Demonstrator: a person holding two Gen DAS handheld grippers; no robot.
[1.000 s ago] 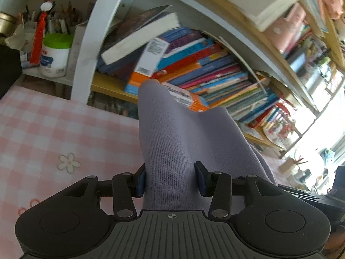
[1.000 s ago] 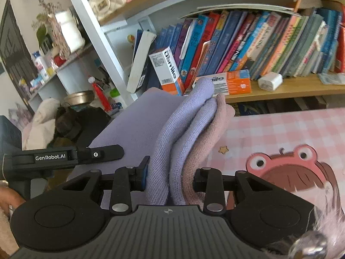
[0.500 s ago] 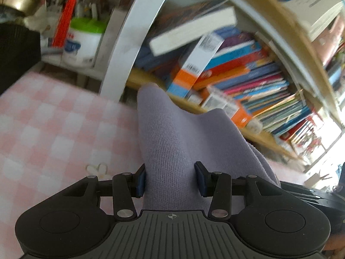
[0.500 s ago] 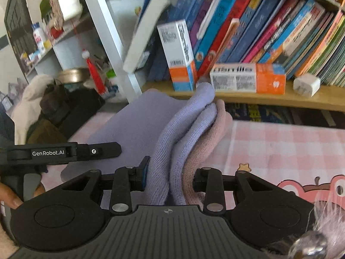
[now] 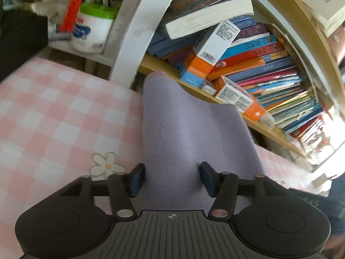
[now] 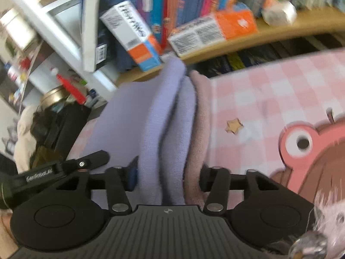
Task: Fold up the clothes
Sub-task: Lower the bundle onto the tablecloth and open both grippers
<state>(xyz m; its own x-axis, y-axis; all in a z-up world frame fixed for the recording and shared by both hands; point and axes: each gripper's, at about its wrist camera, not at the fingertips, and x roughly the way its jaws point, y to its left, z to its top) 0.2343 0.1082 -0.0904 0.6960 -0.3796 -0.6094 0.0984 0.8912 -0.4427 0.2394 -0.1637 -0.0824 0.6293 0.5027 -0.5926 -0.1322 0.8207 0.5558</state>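
A lavender knit garment [image 5: 172,133] is clamped in my left gripper [image 5: 171,179], which is shut on it, and hangs forward over the pink checked tablecloth [image 5: 54,112]. In the right wrist view the same garment [image 6: 151,129] shows several lavender layers with a dusty pink layer [image 6: 200,112] beside them. My right gripper [image 6: 167,176] is shut on those bunched layers. The left gripper's body [image 6: 54,170] shows at the left of the right wrist view, with the cloth stretched between the two grippers above the table.
A bookshelf [image 5: 248,49] packed with books and orange-and-white boxes [image 6: 211,29] stands just behind the table. A white jar with a green lid [image 5: 92,28] and a red tassel stand at the left. The tablecloth carries a pink cartoon print [image 6: 301,142].
Both grippers have moved down and forward towards the table and shelf, still holding the garment. The right wrist view has tilted and blurred with the motion.
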